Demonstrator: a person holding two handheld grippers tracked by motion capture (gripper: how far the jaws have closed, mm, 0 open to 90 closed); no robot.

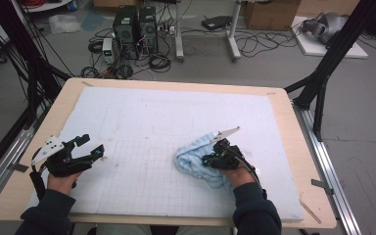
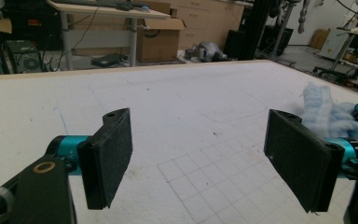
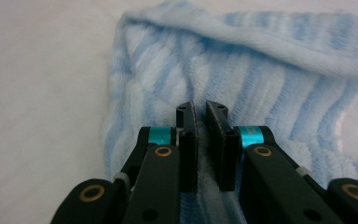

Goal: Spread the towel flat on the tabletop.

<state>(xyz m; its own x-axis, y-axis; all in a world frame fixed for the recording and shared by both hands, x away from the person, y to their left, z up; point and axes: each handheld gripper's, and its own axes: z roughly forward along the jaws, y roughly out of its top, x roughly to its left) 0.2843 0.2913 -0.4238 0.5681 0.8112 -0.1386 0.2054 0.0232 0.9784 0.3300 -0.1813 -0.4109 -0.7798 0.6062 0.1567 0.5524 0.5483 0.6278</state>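
A light blue striped towel (image 1: 195, 159) lies bunched on the white gridded mat (image 1: 166, 112), right of centre. My right gripper (image 1: 207, 159) rests on its right side, pointing left. In the right gripper view its jaws (image 3: 201, 113) stand almost together, with a fold of the towel (image 3: 261, 70) pinched between the pads. My left gripper (image 1: 94, 145) hovers over the mat's left part, well apart from the towel. Its pads (image 2: 112, 154) are spread wide with nothing between them. The towel (image 2: 324, 109) shows beyond the right pad in the left gripper view.
The mat covers most of a wooden table (image 1: 301, 147). Black frame posts (image 1: 323, 73) stand at both far corners. Beyond the far edge, the floor holds computer towers (image 1: 134, 29) and loose cables.
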